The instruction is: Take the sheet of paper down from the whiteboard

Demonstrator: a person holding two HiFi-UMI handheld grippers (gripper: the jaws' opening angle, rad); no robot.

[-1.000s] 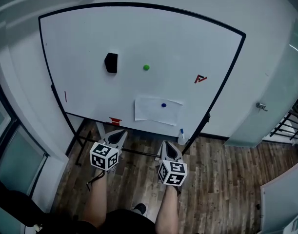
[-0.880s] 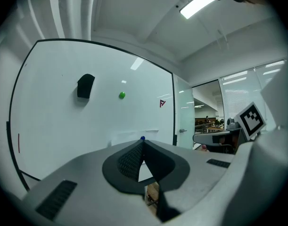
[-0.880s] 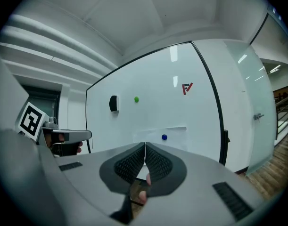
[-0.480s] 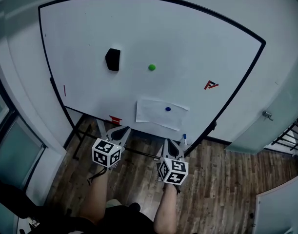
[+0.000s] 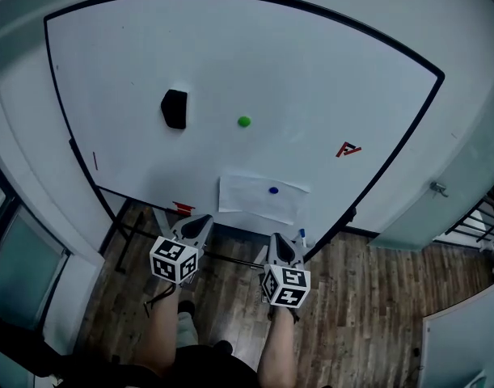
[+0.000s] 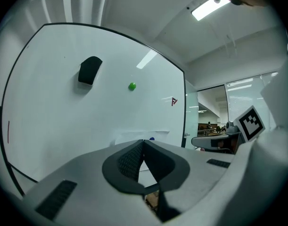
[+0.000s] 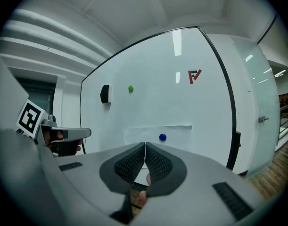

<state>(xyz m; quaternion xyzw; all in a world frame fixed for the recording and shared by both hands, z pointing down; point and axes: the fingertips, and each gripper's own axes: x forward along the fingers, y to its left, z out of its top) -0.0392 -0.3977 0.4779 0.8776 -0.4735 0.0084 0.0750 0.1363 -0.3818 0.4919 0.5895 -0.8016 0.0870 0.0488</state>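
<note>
Now the left gripper (image 5: 200, 219), jaws closed on nothing, hovers under the whiteboard's (image 5: 327, 71) lower edge. The paper (image 5: 259, 199) hangs mid-edge, long axis along it, under a blue magnet (image 5: 272, 190). The right gripper (image 5: 278, 238) is likewise closed and empty. Both are nearer the board than before.

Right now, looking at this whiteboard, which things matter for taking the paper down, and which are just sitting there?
For the job: sheet of paper, blue magnet pinning it, whiteboard, left gripper and right gripper, both shut and empty.
Just there: black eraser, green magnet, red mark.
</note>
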